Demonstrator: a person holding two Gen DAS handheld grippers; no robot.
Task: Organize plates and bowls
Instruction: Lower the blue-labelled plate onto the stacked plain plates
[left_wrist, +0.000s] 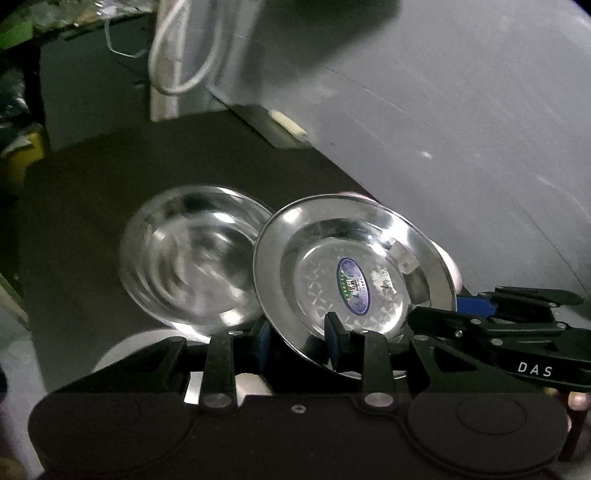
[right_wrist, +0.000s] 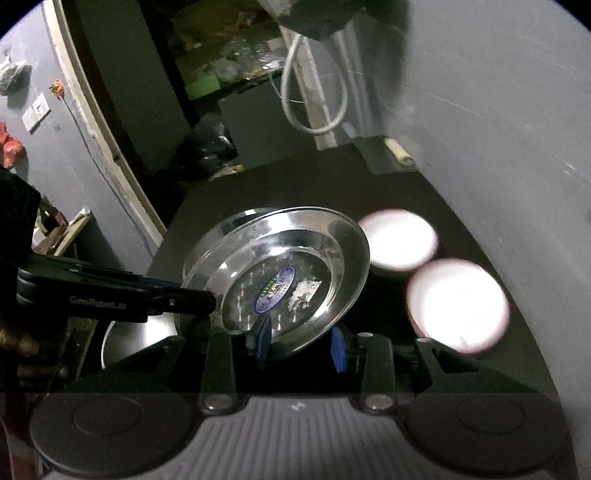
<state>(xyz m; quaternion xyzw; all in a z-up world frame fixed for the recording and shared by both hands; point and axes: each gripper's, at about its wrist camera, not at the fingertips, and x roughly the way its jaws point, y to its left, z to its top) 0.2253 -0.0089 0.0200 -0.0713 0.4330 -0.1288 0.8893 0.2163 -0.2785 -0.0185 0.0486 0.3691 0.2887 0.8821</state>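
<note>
A clear glass bowl (left_wrist: 192, 254) sits on the dark bench (left_wrist: 110, 184), just ahead and to the left of the left claw (left_wrist: 301, 341). That claw pinches the near rim of the steel plate (left_wrist: 369, 229), one finger inside the plate and one under it. The plate is up off the bench and tipped. The right claw (right_wrist: 300, 345) pinches another part of the same rim. Two white dishes, one (right_wrist: 400, 240) farther off and one (right_wrist: 458, 304) nearer, lie ahead and to the right of the right claw.

With two claws on one plate, I think this is a hand-over or a shared carry. To do it well, one claw should squeeze tight before the other lets go. Shiny steel is slippery. Level the plate, move it slowly, and keep it from bumping the glass bowl.
</note>
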